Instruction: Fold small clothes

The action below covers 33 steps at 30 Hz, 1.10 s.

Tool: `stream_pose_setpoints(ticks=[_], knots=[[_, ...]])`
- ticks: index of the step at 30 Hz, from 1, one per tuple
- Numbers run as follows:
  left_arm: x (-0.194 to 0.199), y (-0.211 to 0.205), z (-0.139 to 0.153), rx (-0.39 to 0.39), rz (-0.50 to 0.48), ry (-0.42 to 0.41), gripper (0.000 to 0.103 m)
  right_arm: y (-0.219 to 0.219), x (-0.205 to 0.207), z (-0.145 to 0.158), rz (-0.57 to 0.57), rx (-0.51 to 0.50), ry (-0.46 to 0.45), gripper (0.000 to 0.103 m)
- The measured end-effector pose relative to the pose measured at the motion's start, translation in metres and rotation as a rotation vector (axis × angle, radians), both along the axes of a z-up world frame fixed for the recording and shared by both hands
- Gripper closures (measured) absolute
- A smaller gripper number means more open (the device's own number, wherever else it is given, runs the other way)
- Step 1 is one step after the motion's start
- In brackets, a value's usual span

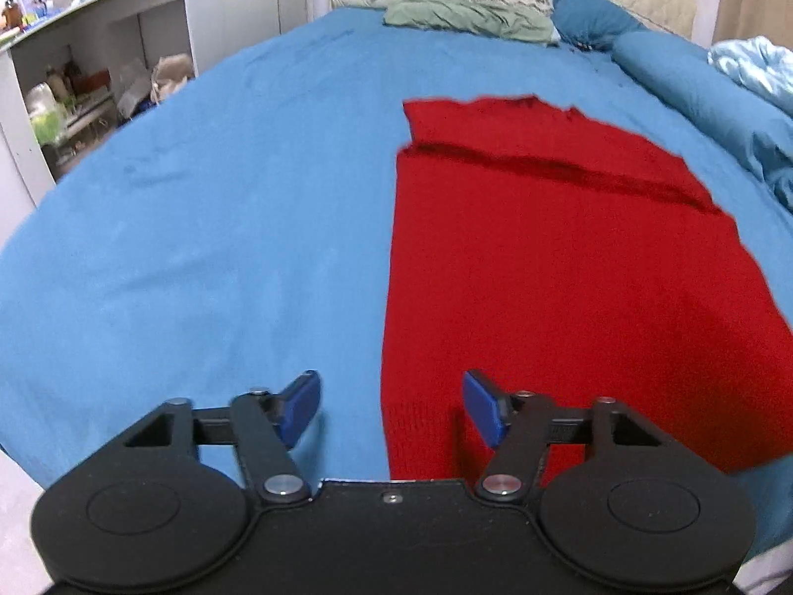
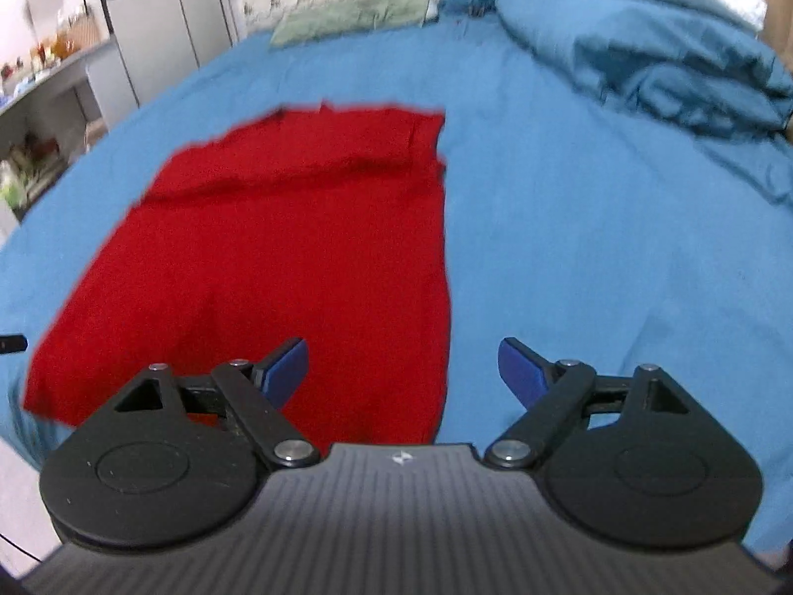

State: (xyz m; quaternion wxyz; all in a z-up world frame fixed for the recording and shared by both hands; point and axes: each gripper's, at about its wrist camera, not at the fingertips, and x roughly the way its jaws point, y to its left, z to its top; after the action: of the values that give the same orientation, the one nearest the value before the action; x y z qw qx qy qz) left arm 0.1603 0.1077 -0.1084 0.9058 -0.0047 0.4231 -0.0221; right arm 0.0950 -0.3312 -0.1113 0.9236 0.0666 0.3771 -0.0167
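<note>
In the left wrist view, the left gripper [image 1: 391,409] is hovering with its blue pads spread wide and nothing between them, straddling the near-left corner of the red garment [image 1: 545,267], which is lying flat on the blue bedsheet [image 1: 198,228] toward the bed's near edge, a fold ridge running across its far part. A green cloth [image 1: 466,17] is sitting at the head of the bed. In the right wrist view, the right gripper [image 2: 402,372] is likewise gaping empty, its pads bracketing the garment's near-right edge, with a rumpled blue duvet [image 2: 669,64] piled along the bed's right side. Judging from this, both grippers are lining up on the near hem; pinching both corners evenly, catching every layer but not the sheet, and lifting together should keep the next fold square.
</note>
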Motion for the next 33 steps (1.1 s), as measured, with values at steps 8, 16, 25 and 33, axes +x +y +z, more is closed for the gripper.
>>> stream_pose_setpoints(ticks=[8, 16, 25, 33], knots=[[-0.028, -0.01, -0.038, 0.043, -0.063, -0.055, 0.046, 0.019, -0.015, -0.062, -0.023, -0.031, 0.045, 0.018], [-0.044, -0.017, -0.053, 0.065, -0.042, -0.154, 0.048, 0.034, -0.044, -0.08, -0.044, -0.076, -0.078, 0.032], [-0.037, -0.021, -0.047, 0.052, -0.044, -0.094, 0.073, 0.043, -0.05, -0.081, -0.08, -0.055, -0.098, 0.051], [-0.035, -0.022, -0.036, 0.045, -0.042, -0.069, 0.097, 0.039, -0.04, -0.073, -0.057, -0.024, -0.068, 0.081]])
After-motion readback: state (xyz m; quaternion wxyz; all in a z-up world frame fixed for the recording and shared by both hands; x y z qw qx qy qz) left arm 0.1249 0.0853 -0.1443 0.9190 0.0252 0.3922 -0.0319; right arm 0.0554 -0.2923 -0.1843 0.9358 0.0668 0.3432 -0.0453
